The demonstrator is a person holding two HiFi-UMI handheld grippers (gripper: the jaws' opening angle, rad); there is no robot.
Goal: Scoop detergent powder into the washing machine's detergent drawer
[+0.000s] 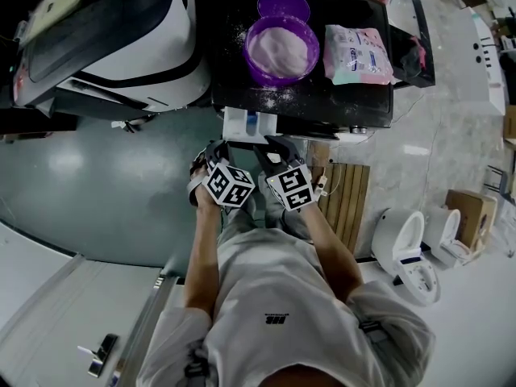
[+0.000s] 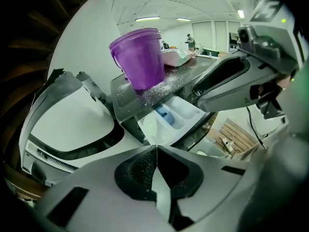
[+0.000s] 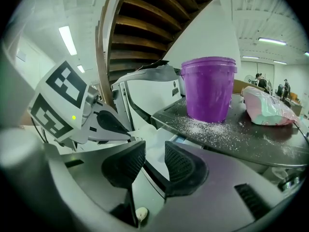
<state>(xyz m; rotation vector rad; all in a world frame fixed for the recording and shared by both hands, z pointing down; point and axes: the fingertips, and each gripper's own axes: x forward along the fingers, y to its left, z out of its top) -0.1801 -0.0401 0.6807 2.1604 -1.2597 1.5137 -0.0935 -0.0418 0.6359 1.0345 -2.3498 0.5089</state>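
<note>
Pre-scoop: drawer out, both grippers empty in front of it

Detergent drawer (image 1: 250, 123) sticks out at the front edge of the washing machine top (image 1: 359, 103). The left gripper (image 1: 214, 148) is pressed together on nothing. The right gripper (image 1: 274, 146) is slightly spread, nothing between its jaws. Powder (image 1: 282, 51) sits in the purple bucket (image 1: 255, 71) near the back edge, detergent bag (image 1: 357, 53) beside it. Next, likely: reach up to the bucket and find a scoop, none clearly seen.
</note>
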